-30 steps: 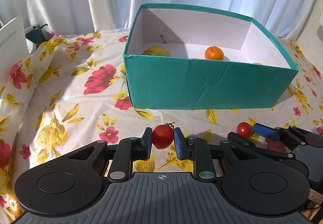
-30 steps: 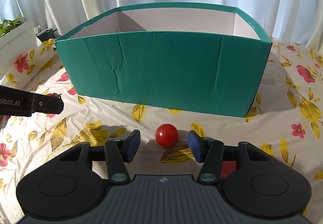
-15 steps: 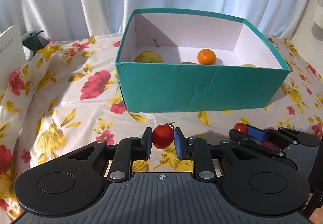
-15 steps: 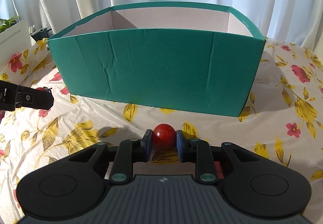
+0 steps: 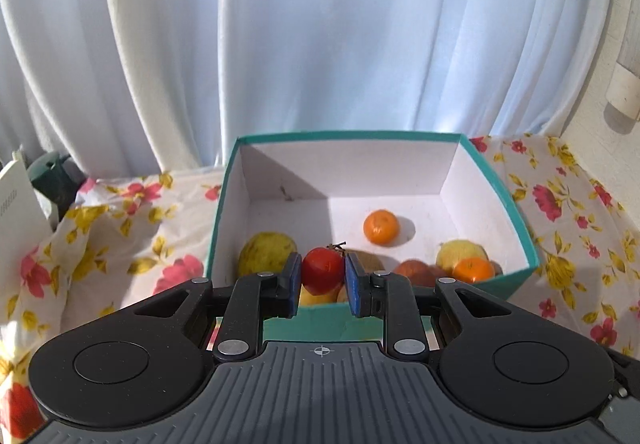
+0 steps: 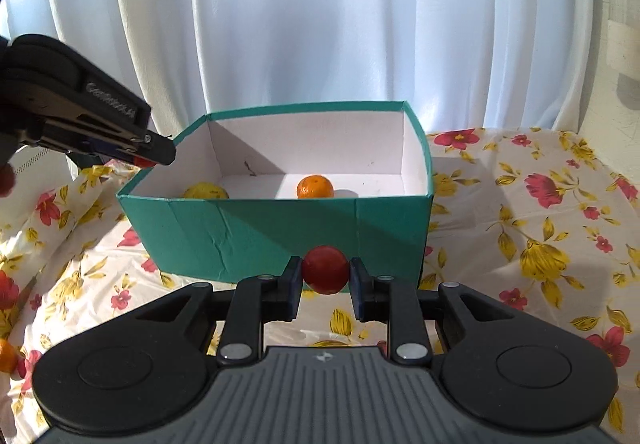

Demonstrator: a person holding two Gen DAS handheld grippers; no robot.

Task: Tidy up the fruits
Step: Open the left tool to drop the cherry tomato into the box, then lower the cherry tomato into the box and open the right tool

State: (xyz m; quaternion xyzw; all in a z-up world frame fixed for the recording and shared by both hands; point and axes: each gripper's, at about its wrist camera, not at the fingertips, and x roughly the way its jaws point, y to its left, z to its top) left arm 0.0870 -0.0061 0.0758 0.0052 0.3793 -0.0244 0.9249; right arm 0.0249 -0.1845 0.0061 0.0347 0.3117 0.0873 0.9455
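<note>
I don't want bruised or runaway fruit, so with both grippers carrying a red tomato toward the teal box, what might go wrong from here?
1. The left gripper holds its stemmed tomato above fruit crowded against the teal box near wall; dropped there, it may bruise.
2. The right gripper grips its smooth tomato outside the box; a slip would send it rolling across the floral cloth.
3. Both grippers heading for the same opening could collide.

Left wrist view: sits behind the left claw [image 5: 322,278], tilted down, close above the near wall of the teal box [image 5: 516,204], seeing its floor. Right wrist view: behind the right claw [image 6: 325,270], lower and further back, facing the box's [image 6: 240,236] near outer wall. Both face the white curtain [image 5: 320,24]; shared: box, floral bench [image 6: 540,228], curtain.
</note>
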